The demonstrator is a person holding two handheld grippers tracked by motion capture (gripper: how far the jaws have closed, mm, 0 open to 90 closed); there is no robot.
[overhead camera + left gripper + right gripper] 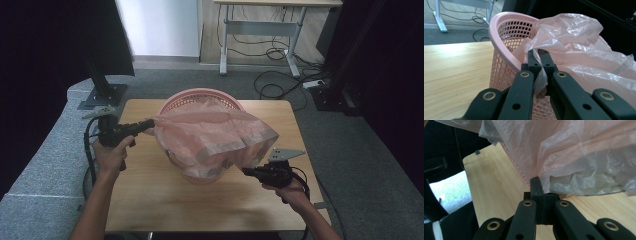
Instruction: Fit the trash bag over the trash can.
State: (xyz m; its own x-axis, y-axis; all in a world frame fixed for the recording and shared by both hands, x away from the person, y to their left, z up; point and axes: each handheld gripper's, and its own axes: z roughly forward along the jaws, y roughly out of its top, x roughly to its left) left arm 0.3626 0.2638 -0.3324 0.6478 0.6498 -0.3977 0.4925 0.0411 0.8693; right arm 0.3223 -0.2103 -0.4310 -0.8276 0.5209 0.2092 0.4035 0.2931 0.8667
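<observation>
Left gripper [537, 53] clamped on pink plastic bag [215, 132] edge at the pink basket [200, 97] rim; right gripper [536, 181] pinching bag's opposite edge; bag draped over basket on wooden table [165, 195].

Crinkled pink plastic bag [215, 135] draped over pink basket [200, 98]
</observation>
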